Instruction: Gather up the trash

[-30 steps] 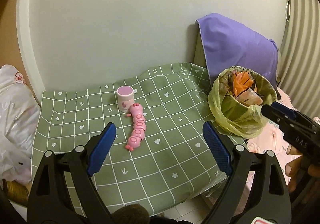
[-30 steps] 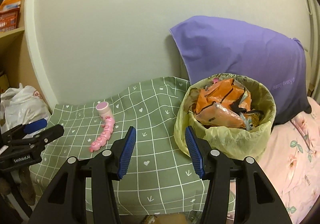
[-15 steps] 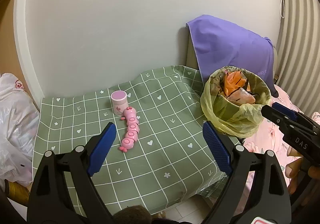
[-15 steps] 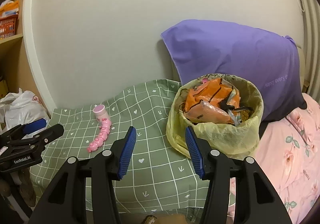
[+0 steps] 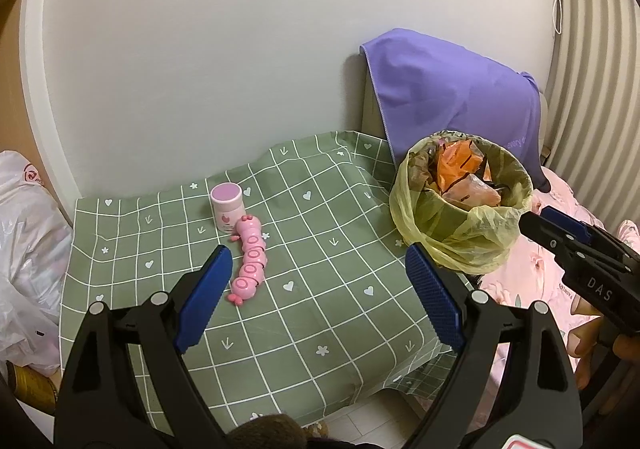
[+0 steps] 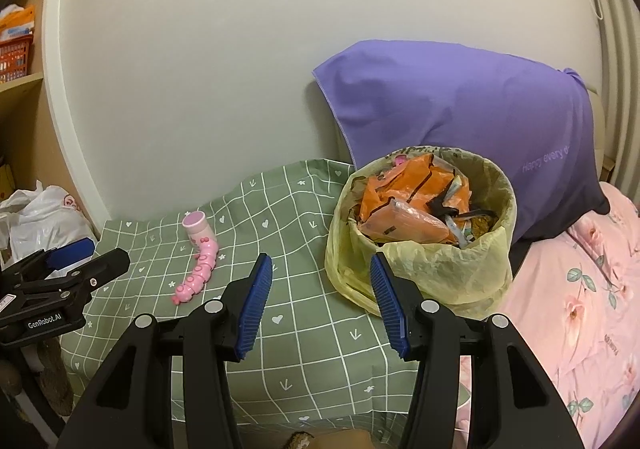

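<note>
A bin lined with a yellow bag (image 5: 460,233) (image 6: 420,265) stands at the right edge of the green checked tablecloth (image 5: 320,289) (image 6: 300,337). It is full of orange wrappers and other trash (image 6: 408,205). My left gripper (image 5: 316,297) hangs open over the cloth with nothing between its blue pads. My right gripper (image 6: 320,305) is open too, just short of the bin's near left side, holding nothing. Each gripper shows at the edge of the other's view.
A pink caterpillar toy (image 5: 250,261) (image 6: 198,275) lies beside a small pink-lidded jar (image 5: 227,207) (image 6: 195,225). A purple pillow (image 6: 480,129) leans on the wall behind the bin. Pink floral bedding (image 6: 580,309) lies right, white plastic bags (image 5: 28,241) left.
Both grippers have pulled back a little from the table, so the bin, toy and jar look smaller and farther. Both stay open and empty.
</note>
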Available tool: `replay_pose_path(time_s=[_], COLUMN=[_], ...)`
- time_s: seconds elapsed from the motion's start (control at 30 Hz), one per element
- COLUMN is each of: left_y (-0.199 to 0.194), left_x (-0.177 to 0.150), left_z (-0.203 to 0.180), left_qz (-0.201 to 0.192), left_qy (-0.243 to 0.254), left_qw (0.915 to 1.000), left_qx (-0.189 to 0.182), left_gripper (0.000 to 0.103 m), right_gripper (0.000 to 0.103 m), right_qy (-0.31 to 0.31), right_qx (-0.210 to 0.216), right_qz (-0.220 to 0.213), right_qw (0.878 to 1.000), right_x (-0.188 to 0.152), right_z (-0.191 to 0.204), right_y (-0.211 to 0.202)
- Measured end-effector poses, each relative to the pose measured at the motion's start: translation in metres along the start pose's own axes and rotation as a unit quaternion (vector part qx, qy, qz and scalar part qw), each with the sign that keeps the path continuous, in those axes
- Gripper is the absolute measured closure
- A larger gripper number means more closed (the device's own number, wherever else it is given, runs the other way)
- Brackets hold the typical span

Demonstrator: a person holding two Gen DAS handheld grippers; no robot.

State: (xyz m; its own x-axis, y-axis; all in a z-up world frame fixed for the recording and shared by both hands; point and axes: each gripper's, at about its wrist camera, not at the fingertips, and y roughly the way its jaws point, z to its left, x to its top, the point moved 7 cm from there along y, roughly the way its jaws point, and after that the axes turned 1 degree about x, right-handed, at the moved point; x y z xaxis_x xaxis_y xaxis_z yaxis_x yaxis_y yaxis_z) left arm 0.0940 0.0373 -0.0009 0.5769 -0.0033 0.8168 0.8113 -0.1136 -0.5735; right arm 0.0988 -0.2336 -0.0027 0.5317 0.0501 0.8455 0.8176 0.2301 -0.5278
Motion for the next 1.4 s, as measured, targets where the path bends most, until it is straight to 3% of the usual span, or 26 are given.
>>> replay_pose_path(time_s=[1.4], left_y=[-0.0026], left_x=[0.0005], left_z=[-0.0055], left_qz=[-0.007], left_qy=[0.004], left_qw=[1.0000], left_qx=[0.001], left_gripper=[0.019], right_gripper=[0.055], right_qy=[-0.012], right_qx=[-0.002], right_qz=[-0.011], right_qw=[1.000], right_x=[-0.0022], right_z=[-0.0054], right_y=[-0.0068])
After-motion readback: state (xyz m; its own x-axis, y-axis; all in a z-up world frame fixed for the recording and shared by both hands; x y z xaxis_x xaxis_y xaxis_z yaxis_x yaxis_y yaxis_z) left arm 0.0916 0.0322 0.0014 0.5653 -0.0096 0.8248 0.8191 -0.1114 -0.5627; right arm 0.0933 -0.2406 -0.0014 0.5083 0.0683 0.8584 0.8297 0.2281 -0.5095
